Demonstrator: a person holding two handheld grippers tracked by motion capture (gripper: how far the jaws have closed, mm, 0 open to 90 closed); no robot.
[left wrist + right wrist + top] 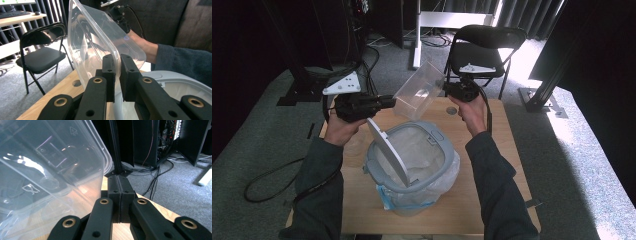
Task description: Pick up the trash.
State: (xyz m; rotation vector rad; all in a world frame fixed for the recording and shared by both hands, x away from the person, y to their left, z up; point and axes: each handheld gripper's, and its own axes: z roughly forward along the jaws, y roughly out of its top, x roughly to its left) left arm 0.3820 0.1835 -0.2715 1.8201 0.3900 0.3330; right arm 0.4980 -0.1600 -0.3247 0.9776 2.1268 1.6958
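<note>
My left gripper (117, 75) pinches the clear, thin-walled plastic tub's (418, 90) rim; right gripper (119, 195) is clamped empty. It feels light, flexy and slippery, so the rim's safest.

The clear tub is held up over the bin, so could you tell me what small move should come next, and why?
Probably tip the clear tub further toward the open bin. The left claw pinches its rim, it already tilts above the table beyond the bin, and the lid stands raised.
</note>
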